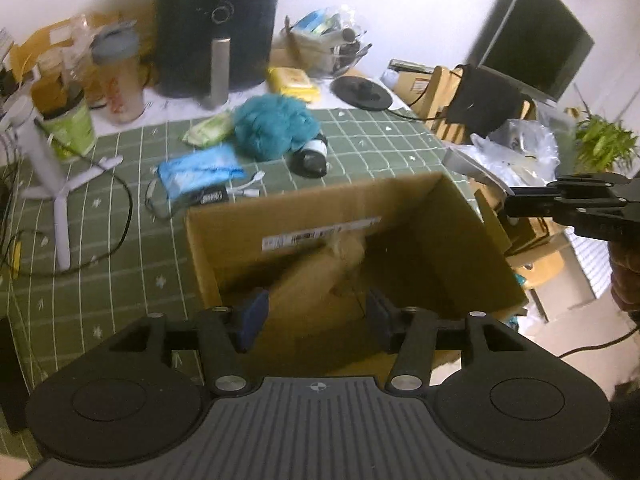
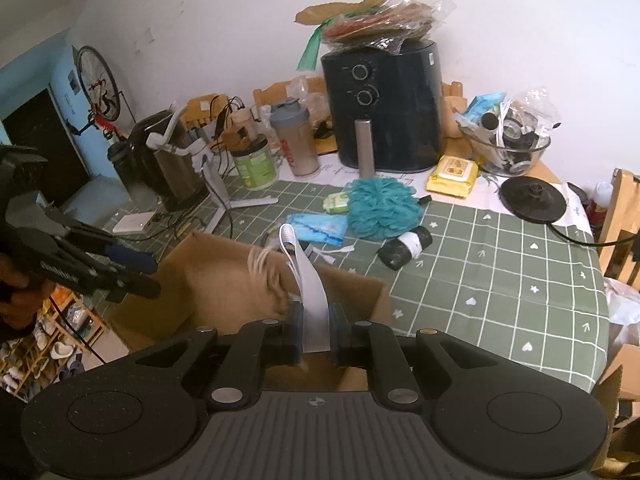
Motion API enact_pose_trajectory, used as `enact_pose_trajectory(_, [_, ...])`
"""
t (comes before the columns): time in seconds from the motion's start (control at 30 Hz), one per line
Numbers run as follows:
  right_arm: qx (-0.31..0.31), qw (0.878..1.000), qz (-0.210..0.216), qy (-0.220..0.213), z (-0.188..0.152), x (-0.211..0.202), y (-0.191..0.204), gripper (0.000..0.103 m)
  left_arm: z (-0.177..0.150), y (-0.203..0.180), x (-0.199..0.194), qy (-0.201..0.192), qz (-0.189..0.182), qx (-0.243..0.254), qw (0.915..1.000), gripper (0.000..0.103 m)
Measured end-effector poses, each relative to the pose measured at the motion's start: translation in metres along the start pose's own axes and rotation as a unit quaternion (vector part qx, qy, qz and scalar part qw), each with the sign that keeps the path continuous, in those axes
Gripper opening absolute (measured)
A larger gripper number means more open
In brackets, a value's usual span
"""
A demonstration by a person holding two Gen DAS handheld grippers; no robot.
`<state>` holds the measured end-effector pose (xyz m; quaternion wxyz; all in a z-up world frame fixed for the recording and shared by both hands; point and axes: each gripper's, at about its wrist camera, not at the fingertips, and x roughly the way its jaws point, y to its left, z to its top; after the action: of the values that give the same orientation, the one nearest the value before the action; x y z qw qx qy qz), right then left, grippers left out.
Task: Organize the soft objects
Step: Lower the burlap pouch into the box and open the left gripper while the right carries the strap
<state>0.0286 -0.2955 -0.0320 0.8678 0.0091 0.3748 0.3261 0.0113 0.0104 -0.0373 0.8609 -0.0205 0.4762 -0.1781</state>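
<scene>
An open cardboard box (image 1: 460, 216) (image 2: 208, 268) stands on the green checked tablecloth. A tan soft item (image 1: 320, 276) lies inside it, blurred. My left gripper (image 1: 316, 314) is open and empty above the box's near edge. My right gripper (image 2: 314, 330) is shut on a white flat strap (image 2: 308, 280) over the box, with a blurred tan soft thing (image 2: 272, 276) hanging beside it. A teal bath pouf (image 1: 272, 128) (image 2: 380, 208) lies on the table behind the box, with a blue packet (image 1: 200, 172) (image 2: 320, 228) and a pale green packet (image 1: 208, 130) (image 2: 336, 202) near it.
A black air fryer (image 1: 216, 28) (image 2: 384, 108), shaker bottle (image 1: 118, 76), green tub (image 2: 256, 162) and glass bowl of clutter (image 2: 512, 144) line the back. A yellow wipes pack (image 2: 452, 176), black roll (image 2: 404, 248), white stand (image 1: 48, 168) and cables lie on the table. A chair (image 1: 452, 100) and monitor (image 1: 532, 36) stand right.
</scene>
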Motion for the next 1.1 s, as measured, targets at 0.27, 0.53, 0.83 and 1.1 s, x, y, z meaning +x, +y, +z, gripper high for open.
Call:
enact_pose_trajectory(0.27, [0.002,1.000,0.011,0.015,-0.014,0.003,0.008,0.016,-0.019,-0.002,-0.011,-0.008,0.006,-0.050,0.9987,0.053])
enact_pose_trajectory(0.53, [-0.013,1.000,0.021,0.017,-0.003,0.011,0.018,0.016,-0.033,-0.008,-0.022,-0.023,0.015,-0.071,0.9971,0.053])
enact_pose_trajectory(0.83, [-0.003,0.999,0.006,0.045,0.012,0.037,0.022,0.053,-0.041,-0.006,-0.034,-0.040,0.034,-0.097,0.9939,0.053])
enact_pose_trajectory(1.1, [-0.006,0.998,0.007,0.055,0.002,0.043,0.024,0.092,-0.042,0.000,-0.040,-0.046,0.049,-0.117,0.9909,0.053])
